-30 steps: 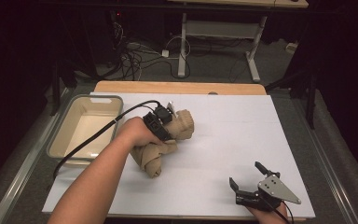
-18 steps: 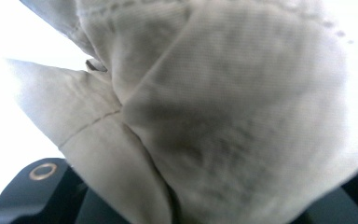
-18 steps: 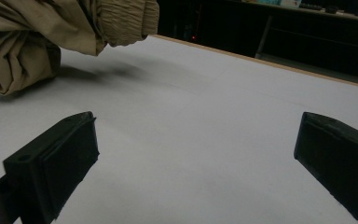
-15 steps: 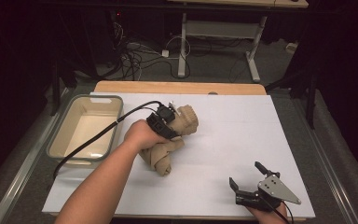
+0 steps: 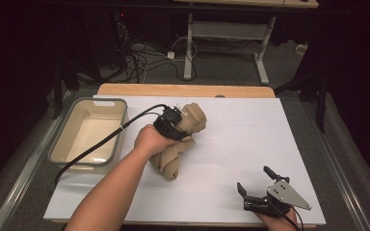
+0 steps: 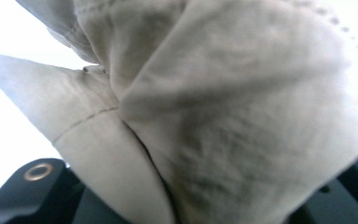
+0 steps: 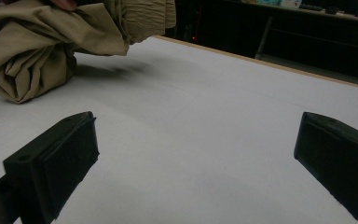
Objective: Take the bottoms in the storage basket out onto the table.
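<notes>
Since the earlier frames the left claw (image 5: 177, 120) has carried the upper part of the tan cloth (image 5: 183, 139) a little toward the right and upper part of the frame, and the hand has turned with it; right claw (image 5: 259, 185) unchanged at lower right.

High view: left claw sits at frame centre, clenched on a bunch of the tan cloth; the person's left hand (image 5: 149, 140) wraps the grip just below and left of it; black cable (image 5: 101, 144) trails from the claw down and left across the beige tub (image 5: 60, 139); the cloth is a crumpled, twisted bundle; its upper lump lies just right of the claw, its lower roll rests on the white counter (image 5: 231, 134) below the hand.

Left gripper view: cloth (image 6: 223, 121) pressed close between the black jaws, folds and a stitched seam visible; bright white behind.

Right gripper view: jaws spread wide, released, nothing between them; bare counter (image 7: 196, 121) ahead; cloth (image 7: 42, 51) at upper left of frame, its rolled end touching the counter, the rest lifted and casting a shadow.

High view again: right claw low at lower right of frame, grey three-cornered plate (image 5: 289, 195) on top; well apart from the cloth; tub at left of frame, beside the counter's left edge.
</notes>
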`<state>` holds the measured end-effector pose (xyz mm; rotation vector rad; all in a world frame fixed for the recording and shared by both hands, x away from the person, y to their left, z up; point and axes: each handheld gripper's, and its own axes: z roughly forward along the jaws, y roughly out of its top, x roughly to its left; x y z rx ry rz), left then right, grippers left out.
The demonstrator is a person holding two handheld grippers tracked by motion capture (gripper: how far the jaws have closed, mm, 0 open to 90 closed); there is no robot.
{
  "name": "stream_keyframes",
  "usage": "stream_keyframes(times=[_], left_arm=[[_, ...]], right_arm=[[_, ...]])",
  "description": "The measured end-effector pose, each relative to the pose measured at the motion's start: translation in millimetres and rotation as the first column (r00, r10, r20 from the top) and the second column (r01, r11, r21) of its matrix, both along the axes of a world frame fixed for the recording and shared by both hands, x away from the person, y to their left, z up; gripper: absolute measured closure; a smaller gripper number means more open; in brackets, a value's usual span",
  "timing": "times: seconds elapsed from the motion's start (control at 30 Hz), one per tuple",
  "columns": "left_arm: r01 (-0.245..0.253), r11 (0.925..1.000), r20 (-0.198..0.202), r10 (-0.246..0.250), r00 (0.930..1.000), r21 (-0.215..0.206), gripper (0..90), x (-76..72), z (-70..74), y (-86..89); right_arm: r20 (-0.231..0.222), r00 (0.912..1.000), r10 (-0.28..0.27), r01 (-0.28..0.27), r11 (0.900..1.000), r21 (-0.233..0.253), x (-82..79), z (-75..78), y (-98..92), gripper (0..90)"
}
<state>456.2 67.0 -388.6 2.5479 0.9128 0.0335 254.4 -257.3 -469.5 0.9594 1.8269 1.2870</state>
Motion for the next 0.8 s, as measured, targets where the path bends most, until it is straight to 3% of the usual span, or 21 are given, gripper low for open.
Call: stream_keyframes(times=[0.1, 0.27, 0.53, 0.8], left_arm=[[-0.027, 0.9987, 0.03, 0.028, 0.9992, -0.044, 61.7, 1.2, -1.5, 0.3], [-0.049, 0.9957, 0.048, 0.053, 0.9974, -0.078, 58.5, 4.6, -5.8, 0.5], [-0.061, 0.9925, 0.065, 0.069, 0.9955, -0.106, 48.1, 7.1, -15.0, -4.8], [-0.067, 0.9891, 0.077, 0.077, 0.994, -0.131, 30.8, 11.6, -30.0, -10.2]], right_arm=[[0.001, 1.0, -0.001, 0.001, 1.0, 0.002, 0.2, 0.0, 0.0, 0.5], [-0.001, 1.0, 0.0, 0.0, 1.0, 0.002, 1.0, -0.3, -0.6, 0.5], [0.002, 1.0, 0.001, -0.001, 1.0, 0.001, 1.6, 0.0, -0.9, 0.5], [0.001, 1.0, -0.004, 0.004, 1.0, 0.004, 2.7, -0.2, 0.5, 0.6]])
